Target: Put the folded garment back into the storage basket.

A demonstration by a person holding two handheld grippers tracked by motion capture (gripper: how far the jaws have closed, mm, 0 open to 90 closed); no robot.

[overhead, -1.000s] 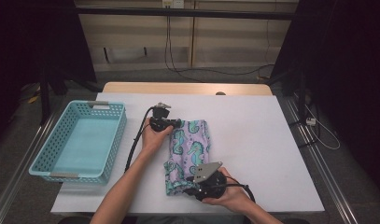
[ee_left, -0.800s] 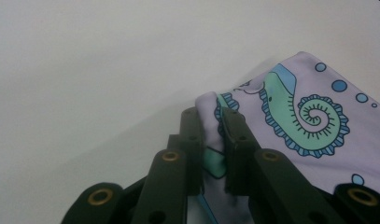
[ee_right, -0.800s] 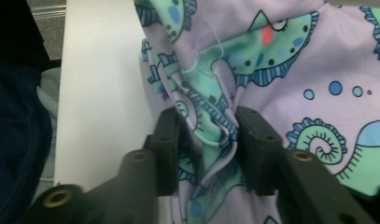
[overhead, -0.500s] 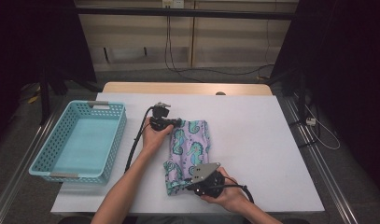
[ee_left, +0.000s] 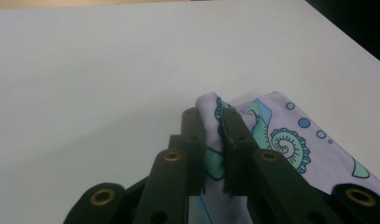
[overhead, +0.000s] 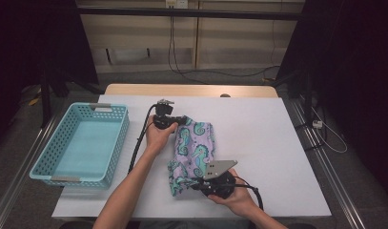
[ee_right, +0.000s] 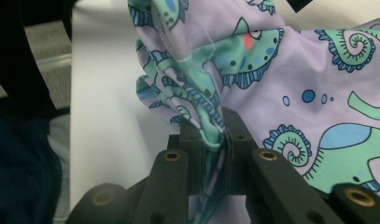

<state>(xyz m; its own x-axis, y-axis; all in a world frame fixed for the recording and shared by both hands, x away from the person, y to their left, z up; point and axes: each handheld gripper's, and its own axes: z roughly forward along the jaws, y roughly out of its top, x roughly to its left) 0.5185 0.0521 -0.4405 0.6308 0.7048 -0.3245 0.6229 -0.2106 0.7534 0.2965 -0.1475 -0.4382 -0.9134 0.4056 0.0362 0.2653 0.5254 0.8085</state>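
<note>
Lilac seahorse-print cloth (overhead: 194, 150) lies mid-counter (overhead: 277, 143), long axis running from near edge to far, bare white surface on its right and a turquoise plastic basket (overhead: 82, 143) well left. Left gripper (ee_left: 212, 122) fingers clamp its far corner; right gripper (ee_right: 215, 125) fingers have just closed on its bunched near corner.

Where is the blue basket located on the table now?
In the high view, the blue basket sits at the table's left edge, left of the seahorse cloth.

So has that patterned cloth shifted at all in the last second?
Barely. The cloth lies in the same place beside the basket; only its near corner has bunched up where the right gripper has just closed on it.
</note>
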